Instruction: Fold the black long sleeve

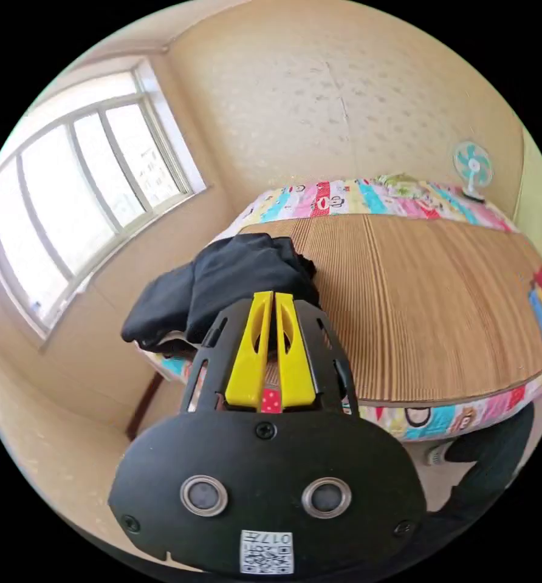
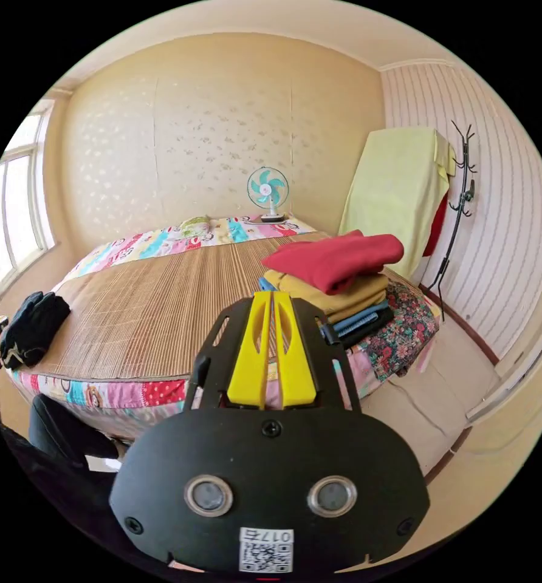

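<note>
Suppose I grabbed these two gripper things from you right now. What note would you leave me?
Left gripper: shut, holding nothing, poised in front of the black long sleeve.
Right gripper: shut, empty, over the bamboo mat near the stack of folded clothes.
The black long sleeve lies bunched at the mat's corner on the window side.
Done: nothing on it yet.
Left: spread it flat on the mat, fold it, probably add it to the stack.

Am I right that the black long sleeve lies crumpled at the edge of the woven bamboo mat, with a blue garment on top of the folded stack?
Not quite: the top of the folded stack is a red garment, as the right gripper view shows. The black long sleeve does lie crumpled at the edge of the woven bamboo mat.
</note>
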The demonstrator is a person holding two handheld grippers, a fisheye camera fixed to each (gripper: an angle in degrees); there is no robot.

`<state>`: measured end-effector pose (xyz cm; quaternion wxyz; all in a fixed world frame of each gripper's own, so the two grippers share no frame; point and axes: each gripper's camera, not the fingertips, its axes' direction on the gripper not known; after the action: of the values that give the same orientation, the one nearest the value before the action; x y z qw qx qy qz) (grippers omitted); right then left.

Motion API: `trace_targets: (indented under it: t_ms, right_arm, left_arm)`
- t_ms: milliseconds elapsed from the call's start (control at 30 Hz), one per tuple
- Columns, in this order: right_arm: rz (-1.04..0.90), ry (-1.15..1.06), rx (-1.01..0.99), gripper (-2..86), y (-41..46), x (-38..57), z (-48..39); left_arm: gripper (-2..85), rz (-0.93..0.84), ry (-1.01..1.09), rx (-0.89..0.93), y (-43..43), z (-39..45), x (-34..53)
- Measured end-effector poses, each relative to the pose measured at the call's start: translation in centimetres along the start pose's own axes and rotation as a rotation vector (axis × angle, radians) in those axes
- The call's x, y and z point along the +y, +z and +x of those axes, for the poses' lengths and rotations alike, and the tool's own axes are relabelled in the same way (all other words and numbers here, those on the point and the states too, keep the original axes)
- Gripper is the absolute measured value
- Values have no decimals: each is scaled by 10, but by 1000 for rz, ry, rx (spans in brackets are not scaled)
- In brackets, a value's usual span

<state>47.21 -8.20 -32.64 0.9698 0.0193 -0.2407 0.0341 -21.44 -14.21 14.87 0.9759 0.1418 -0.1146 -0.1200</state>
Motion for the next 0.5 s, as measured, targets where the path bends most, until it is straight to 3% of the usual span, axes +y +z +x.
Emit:
trace_targets:
  t_ms: [33,133,200,267,300,333,400,500]
  right_arm:
    - [-6,1,-47,2,3,-5,-9]
    - [27,-16,-206,2,6,-11,-30]
    - [29,-43,-294,2,12,-13,-44]
    - [-13,-95,-353,2,23,-15,-66]
    - [-26,-107,-361,2,25,-15,-72]
    - [-45,-124,-376,2,29,-14,-82]
    - [-46,-133,-415,2,31,-11,-92]
    - [5,-78,-551,2,31,-1,-91]
  left_arm:
    - [46,29,-70,87,1,-16,-10]
    - [107,114,-207,116,12,-41,-51]
    - [133,76,-267,162,38,-45,-84]
    - [146,-75,-314,250,90,-40,-113]
    - [141,-262,-347,304,138,-31,-123]
    - [128,-355,-383,245,164,-22,-123]
    - [89,-275,-381,229,145,-9,-123]
    - [45,-164,-325,385,84,-3,-101]
